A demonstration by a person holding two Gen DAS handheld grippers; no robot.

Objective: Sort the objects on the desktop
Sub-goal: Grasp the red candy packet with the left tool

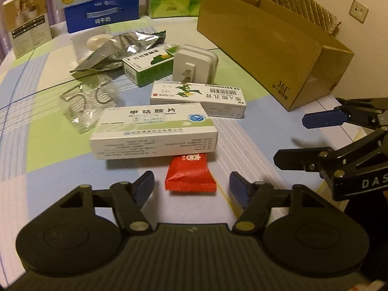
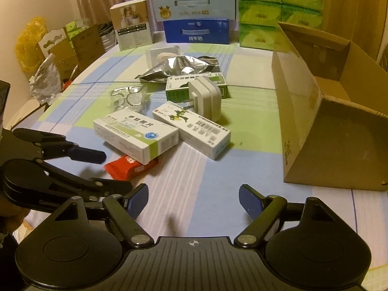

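The left gripper (image 1: 191, 185) was spread apart and empty, low at centre frame, with a red sachet (image 1: 190, 174) lying between its fingers on the surface (image 1: 36, 126). The sachet was glossy with white lettering, its far end tucked under a white-and-green medicine box (image 1: 154, 131) printed "甲钴胺片". A second white box (image 1: 198, 99) carried a barcode. The right gripper (image 2: 193, 198) was likewise spread apart and empty, low in its own view. At upper right stood a cardboard box (image 1: 266, 48) marked "361°".
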